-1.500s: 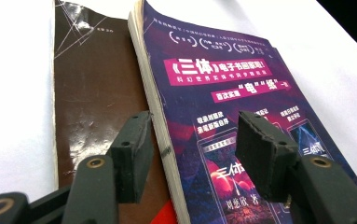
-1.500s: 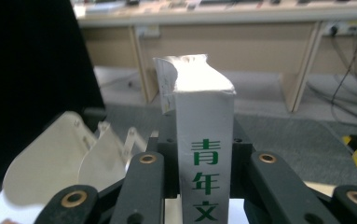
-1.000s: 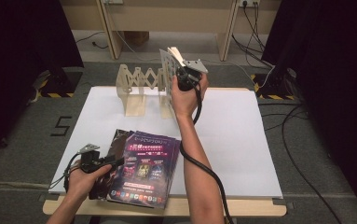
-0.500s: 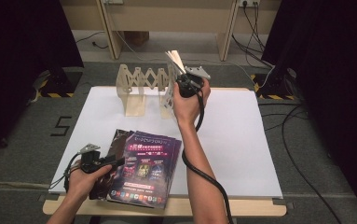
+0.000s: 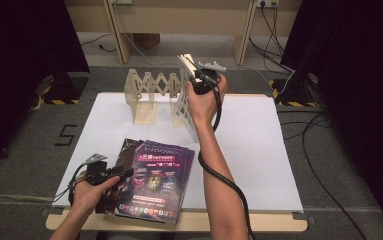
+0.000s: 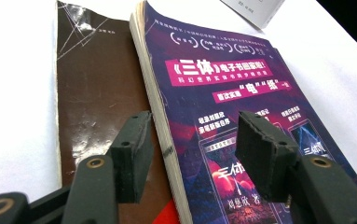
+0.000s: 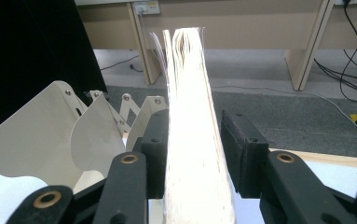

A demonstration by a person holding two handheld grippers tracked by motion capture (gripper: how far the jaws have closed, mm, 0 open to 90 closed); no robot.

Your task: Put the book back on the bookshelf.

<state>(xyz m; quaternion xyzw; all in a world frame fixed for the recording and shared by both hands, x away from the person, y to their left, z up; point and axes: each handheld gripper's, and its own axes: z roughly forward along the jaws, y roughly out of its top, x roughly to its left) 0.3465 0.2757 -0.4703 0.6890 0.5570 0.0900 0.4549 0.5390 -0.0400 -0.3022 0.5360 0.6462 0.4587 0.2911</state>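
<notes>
High view: white table top (image 5: 259, 150) with a wooden front edge, bare across its right half. Wooden book rack (image 5: 151, 92) stands at the far edge, its right end panel partly hidden behind the right hand. Right gripper (image 5: 195, 75), raised over that end of the rack, has an upright book (image 5: 188, 64) between its jaws; only the book's top corner shows past the hand. Left gripper (image 5: 126, 171) lies low near the front edge, jaws pointing at two books lying flat: purple book (image 5: 156, 180) overlapping a brown book (image 5: 125, 152), the brown one mostly covered

Left gripper view: jaws stand apart and hold nothing; the page edge of the purple book (image 6: 232, 107) runs up between them, no pad pressing on it. Brown book (image 6: 92, 98) lies under and to its side, lower corner cut off by the frame

Right gripper view: book (image 7: 192, 135) seen edge-on, pages overexposed, cover unreadable. Jaws have just been opening; one pad is against the book, a gap shows at the other. Rack (image 7: 55, 135) dividers fan out beside it
</notes>
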